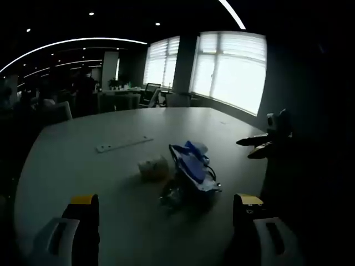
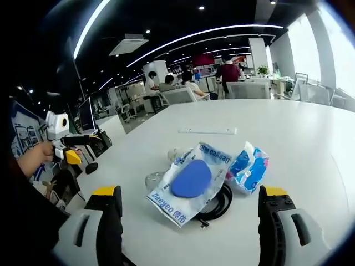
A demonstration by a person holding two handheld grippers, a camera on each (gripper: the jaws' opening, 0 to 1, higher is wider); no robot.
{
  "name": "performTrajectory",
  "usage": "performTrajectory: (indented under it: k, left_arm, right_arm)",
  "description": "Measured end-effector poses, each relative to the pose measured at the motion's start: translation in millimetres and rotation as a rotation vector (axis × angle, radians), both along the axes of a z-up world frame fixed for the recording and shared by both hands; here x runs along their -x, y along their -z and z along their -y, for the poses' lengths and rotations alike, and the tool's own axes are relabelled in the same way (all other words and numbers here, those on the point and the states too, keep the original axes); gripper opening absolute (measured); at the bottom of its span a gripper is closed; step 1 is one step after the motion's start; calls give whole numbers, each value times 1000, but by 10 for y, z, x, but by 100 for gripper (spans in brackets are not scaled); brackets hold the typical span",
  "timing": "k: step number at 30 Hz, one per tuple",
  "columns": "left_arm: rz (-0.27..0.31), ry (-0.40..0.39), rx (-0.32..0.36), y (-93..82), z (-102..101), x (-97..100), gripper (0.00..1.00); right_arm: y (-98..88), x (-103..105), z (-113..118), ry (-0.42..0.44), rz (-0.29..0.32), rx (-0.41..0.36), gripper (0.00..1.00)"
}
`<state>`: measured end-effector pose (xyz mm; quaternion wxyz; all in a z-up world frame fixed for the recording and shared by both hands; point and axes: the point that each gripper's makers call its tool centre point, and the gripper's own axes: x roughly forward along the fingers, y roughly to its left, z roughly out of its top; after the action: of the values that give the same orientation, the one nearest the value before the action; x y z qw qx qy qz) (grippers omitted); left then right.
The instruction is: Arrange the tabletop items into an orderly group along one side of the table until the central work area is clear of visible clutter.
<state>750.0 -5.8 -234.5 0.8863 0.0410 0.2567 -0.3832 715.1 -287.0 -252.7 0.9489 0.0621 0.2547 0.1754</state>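
On a big white round table (image 1: 83, 166) lies a small cluster. A white packet with a blue oval (image 2: 188, 185) rests on a coiled black cable (image 2: 219, 206). Beside it sit a blue-and-white crumpled packet (image 2: 249, 166) and a clear plastic piece (image 2: 172, 155). The left gripper view shows the blue packet (image 1: 191, 166) next to a pale roll (image 1: 152, 167). A flat white strip (image 2: 208, 131) lies farther off. My left gripper (image 1: 166, 199) is open, short of the cluster. My right gripper (image 2: 191, 191) is open on the opposite side, nothing between its jaws.
A hand (image 2: 33, 158) holds the left gripper (image 2: 75, 147) past the table's edge. The right gripper (image 1: 263, 145) shows at the table's right side. Beyond the table stand office chairs (image 2: 180, 95), desks, seated people and bright windows (image 1: 233, 72). Bare tabletop surrounds the cluster.
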Motion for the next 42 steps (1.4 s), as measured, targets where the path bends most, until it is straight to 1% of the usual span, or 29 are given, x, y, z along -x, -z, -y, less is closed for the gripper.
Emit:
performTrajectory:
  k: [8, 14, 17, 22, 25, 42]
  left_arm:
    - [-2, 4, 0, 14, 32, -13, 100]
    - [-1, 1, -8, 32, 27, -17, 100]
    - [-1, -1, -1, 40, 26, -19, 100]
    - [-9, 1, -2, 65, 31, -2, 100]
    - [-9, 0, 3, 59, 36, 11, 100]
    - [-9, 5, 1, 60, 54, 0, 100]
  right_arm:
    - [31, 8, 9, 0, -5, -3, 100]
    - [18, -2, 19, 2, 1, -1, 100]
    - [-1, -15, 16, 0, 3, -4, 100]
    - [-5, -11, 20, -12, 6, 25, 100]
    - [10, -3, 14, -16, -1, 23, 100]
    - [23, 27, 63, 4, -5, 19, 100]
